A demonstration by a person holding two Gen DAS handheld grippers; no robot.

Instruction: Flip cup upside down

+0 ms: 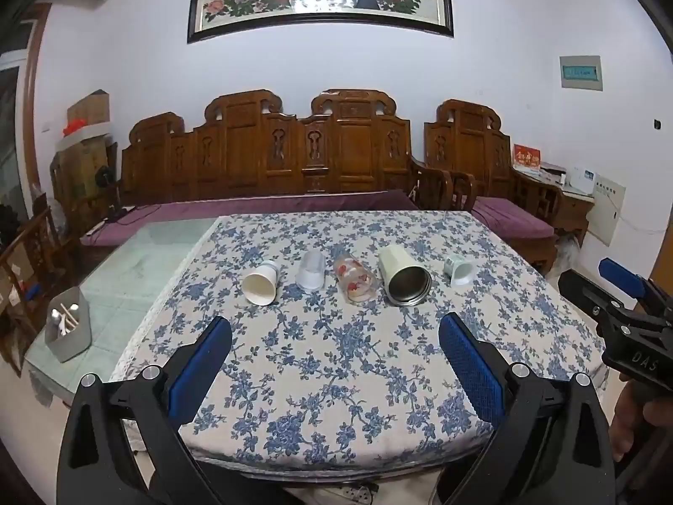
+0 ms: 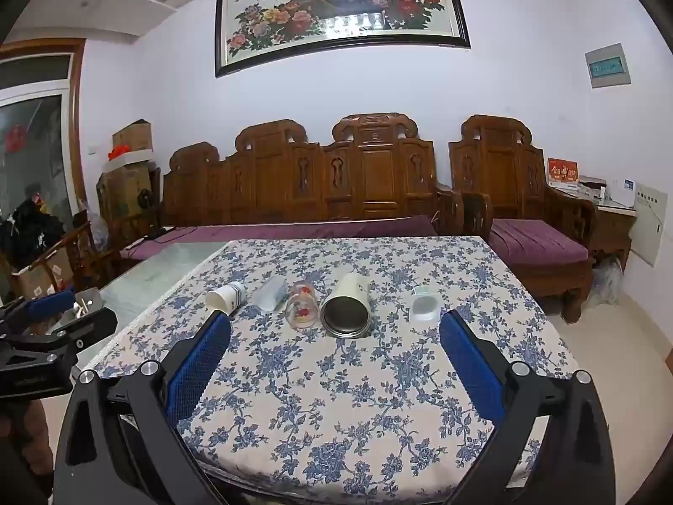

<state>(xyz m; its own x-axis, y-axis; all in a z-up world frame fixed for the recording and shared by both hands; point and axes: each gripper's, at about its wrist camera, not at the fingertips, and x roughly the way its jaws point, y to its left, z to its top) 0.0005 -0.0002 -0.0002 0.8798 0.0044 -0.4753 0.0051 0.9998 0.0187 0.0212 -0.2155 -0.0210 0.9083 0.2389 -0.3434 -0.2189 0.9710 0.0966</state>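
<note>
Several cups lie on their sides in a row on the flowered tablecloth (image 1: 336, 362), mouths toward me: a white paper cup (image 1: 261, 284) (image 2: 225, 297), a clear plastic cup (image 1: 311, 276) (image 2: 271, 293), a glass with red flowers (image 1: 354, 280) (image 2: 302, 304), a pale green metal tumbler (image 1: 404, 276) (image 2: 347, 306) and a small mint cup (image 1: 459, 274) (image 2: 425, 304). My left gripper (image 1: 335, 334) is open and empty, short of the row. My right gripper (image 2: 335, 334) is open and empty, also short of the row; it also shows in the left wrist view (image 1: 618, 290).
A grey holder with utensils (image 1: 68, 325) stands on the bare glass tabletop (image 1: 139, 261) at the left. A carved wooden sofa with purple cushions (image 1: 269, 206) runs behind the table. The table's near edge (image 1: 336, 463) lies just under the grippers.
</note>
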